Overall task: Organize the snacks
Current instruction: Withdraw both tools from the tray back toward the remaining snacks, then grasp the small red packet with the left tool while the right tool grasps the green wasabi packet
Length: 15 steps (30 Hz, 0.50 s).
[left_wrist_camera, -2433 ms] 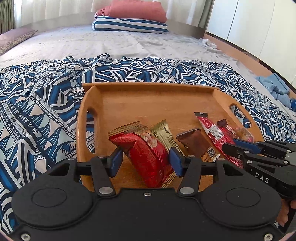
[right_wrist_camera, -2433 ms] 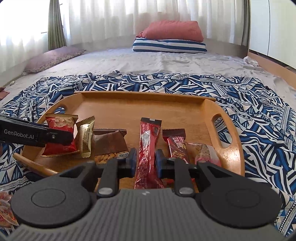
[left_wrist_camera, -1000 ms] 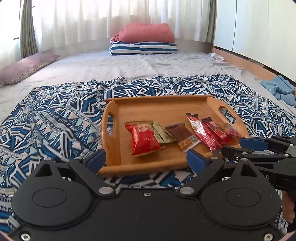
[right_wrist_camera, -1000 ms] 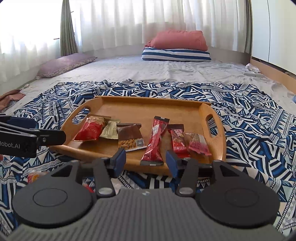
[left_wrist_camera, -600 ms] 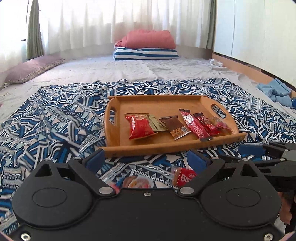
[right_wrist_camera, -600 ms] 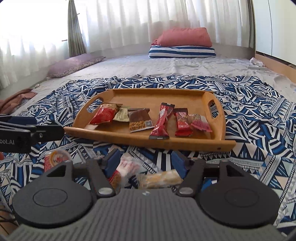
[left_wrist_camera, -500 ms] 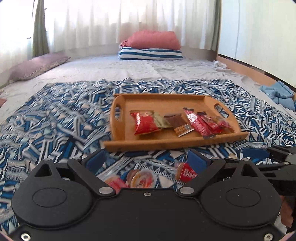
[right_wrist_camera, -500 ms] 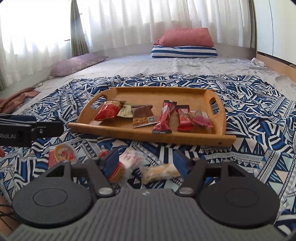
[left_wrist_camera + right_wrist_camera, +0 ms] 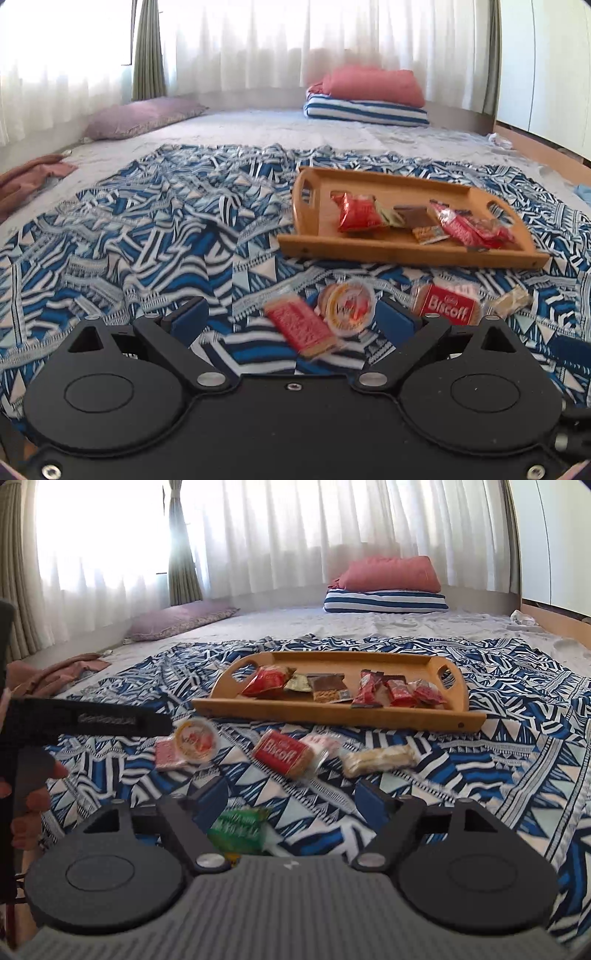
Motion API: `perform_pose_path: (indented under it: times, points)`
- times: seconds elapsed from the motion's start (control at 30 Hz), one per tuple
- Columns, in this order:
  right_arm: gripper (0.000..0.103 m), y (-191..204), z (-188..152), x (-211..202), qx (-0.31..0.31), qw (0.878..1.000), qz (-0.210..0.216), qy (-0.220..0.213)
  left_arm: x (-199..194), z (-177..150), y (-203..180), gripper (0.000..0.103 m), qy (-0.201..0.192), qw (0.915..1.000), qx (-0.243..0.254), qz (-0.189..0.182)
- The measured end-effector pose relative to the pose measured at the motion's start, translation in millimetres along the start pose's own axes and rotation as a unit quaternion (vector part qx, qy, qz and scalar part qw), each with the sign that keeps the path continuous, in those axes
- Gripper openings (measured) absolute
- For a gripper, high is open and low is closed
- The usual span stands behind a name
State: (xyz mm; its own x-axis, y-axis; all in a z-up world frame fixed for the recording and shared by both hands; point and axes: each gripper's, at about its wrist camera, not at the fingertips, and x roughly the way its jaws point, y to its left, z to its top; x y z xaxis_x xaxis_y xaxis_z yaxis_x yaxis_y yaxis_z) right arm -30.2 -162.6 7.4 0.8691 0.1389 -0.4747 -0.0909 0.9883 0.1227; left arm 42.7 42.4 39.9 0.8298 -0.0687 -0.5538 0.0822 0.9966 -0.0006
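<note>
On the patterned blanket [image 9: 498,760], near its front edge, loose snacks are scattered just short of the wooden tray [image 9: 332,710], where six packets are already lined up. The left gripper [image 9: 291,319] is held wide open over a red wafer packet [image 9: 299,328] and a round cup [image 9: 347,304]. The right gripper [image 9: 286,797], whose jaws have just been opening, stands empty above a green packet [image 9: 240,829]. Judged risk: overlapping wrappers may be pinched together, or blanket folds caught.
</note>
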Motion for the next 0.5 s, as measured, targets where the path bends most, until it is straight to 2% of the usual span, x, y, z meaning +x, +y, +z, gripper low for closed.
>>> perform_pose_path:
  times: [0.13, 0.37, 0.5]
  points:
    - [0.087, 10, -14, -2, -0.015, 1.000, -0.008, 0.007, 7, -11, 3, 0.097, 0.019, 0.9995, -0.023, -0.008]
    - [0.087, 19, -27, -2, -0.025, 1.000, -0.008, 0.017, 20, -20, 1, 0.093, 0.028, 0.9992, -0.026, 0.005]
    - [0.087, 22, -32, 0, -0.026, 0.999, -0.004, 0.021, 32, -19, -2, 0.084, 0.035, 0.9989, -0.028, 0.014]
